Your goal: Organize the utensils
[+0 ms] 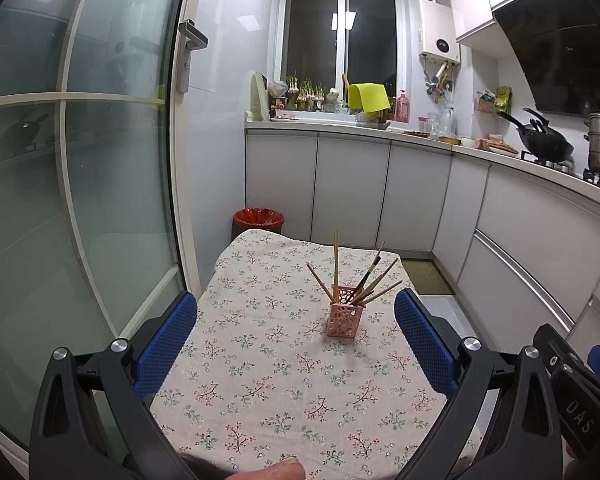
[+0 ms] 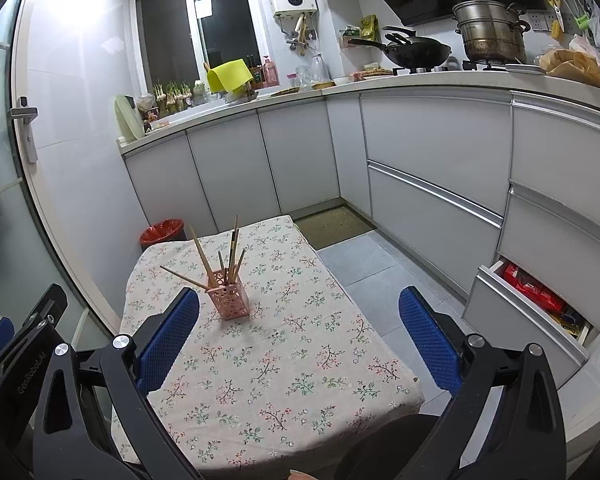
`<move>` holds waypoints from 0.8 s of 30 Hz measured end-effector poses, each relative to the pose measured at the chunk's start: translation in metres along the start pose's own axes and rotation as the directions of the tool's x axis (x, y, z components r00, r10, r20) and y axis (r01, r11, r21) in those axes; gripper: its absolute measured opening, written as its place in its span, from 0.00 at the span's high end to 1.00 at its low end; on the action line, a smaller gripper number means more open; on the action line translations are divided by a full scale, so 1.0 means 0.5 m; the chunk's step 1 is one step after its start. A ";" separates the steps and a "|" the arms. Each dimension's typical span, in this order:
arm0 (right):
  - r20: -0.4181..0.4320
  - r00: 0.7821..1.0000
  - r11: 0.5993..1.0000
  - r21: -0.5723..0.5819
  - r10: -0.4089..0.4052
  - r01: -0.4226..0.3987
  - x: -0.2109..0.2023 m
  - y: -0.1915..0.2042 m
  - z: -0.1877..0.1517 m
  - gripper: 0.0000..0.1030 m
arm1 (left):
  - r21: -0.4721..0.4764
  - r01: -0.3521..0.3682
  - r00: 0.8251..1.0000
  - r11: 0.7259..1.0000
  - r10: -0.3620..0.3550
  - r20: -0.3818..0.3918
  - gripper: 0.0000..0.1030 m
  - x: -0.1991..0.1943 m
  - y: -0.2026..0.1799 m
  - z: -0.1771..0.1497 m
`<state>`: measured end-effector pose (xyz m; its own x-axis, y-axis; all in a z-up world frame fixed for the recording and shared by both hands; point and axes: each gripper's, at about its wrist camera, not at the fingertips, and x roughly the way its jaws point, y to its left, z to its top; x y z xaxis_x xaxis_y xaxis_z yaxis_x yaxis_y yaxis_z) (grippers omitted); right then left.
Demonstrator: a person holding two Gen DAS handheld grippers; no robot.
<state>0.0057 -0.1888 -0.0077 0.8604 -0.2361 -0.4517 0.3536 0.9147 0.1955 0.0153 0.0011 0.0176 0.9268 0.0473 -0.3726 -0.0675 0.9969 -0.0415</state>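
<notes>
Chopsticks [image 1: 364, 280] in pink holder [image 1: 345, 312] | both jaws wide (empty), above table [image 1: 260, 380]

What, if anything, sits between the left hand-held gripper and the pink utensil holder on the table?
Nothing visible. Only bare floral tablecloth lies between the open left hand-held gripper and the pink utensil holder. The chopsticks stand inside the holder and fan out at its top.
</notes>
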 end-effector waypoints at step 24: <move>-0.020 1.000 1.000 0.015 -0.001 0.001 0.014 -0.003 -0.013 0.07 | 0.031 0.012 0.997 0.999 -0.014 0.073 0.07 -0.004 -0.017 -0.013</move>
<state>0.0090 -0.1899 -0.0169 0.8527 -0.2301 -0.4689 0.3598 0.9096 0.2078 0.0116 -0.0081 0.0124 0.9521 0.0373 -0.3035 -0.0447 0.9988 -0.0175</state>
